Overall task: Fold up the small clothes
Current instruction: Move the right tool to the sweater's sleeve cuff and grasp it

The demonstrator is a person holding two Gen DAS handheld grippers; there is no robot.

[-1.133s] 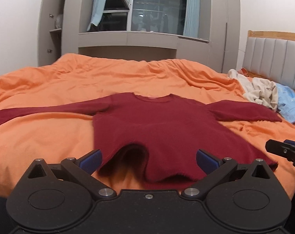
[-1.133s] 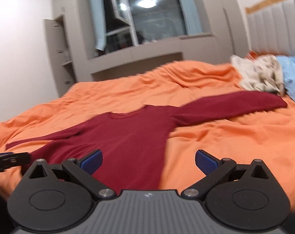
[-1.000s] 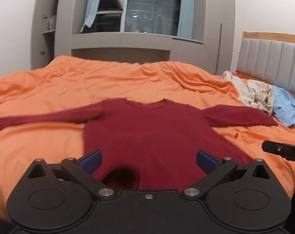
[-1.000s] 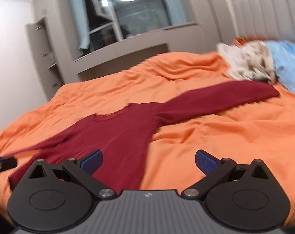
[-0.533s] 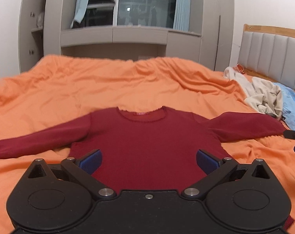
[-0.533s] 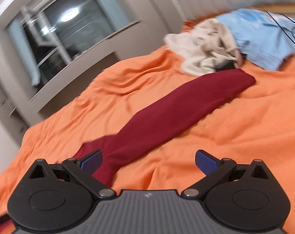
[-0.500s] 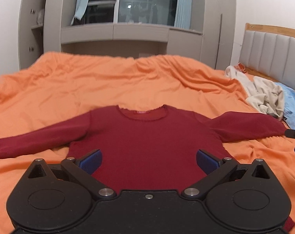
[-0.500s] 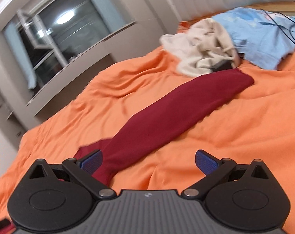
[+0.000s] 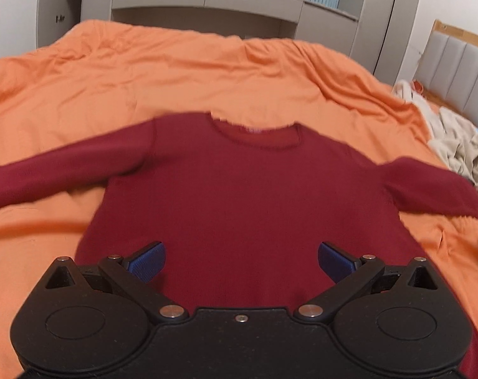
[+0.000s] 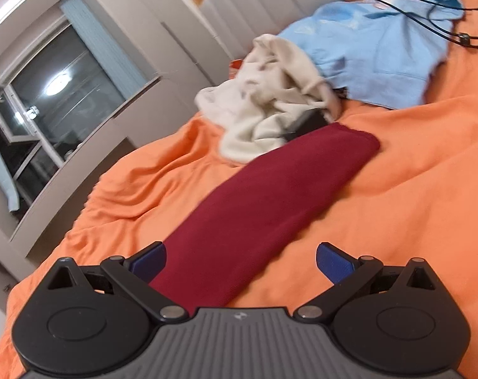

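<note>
Clearly, nothing is folded yet: the red sweater (image 9: 248, 195) is lying flat on the orange bed (image 9: 175, 72), both sleeves spread out. The left gripper (image 9: 241, 260) and right gripper (image 10: 241, 260) are hovering over it, jaws wide apart, holding nothing.

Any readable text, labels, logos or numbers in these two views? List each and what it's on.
No text can be read in either view.
Neck label inside the red sweater collar: a pale tag, too blurred to read.
Small emblem on the grey body of the right tool: a mark, no letters legible.
Dark mark on the cabinet at upper left: too small to read.
Blue garment: pale print, blurred, unreadable.
</note>
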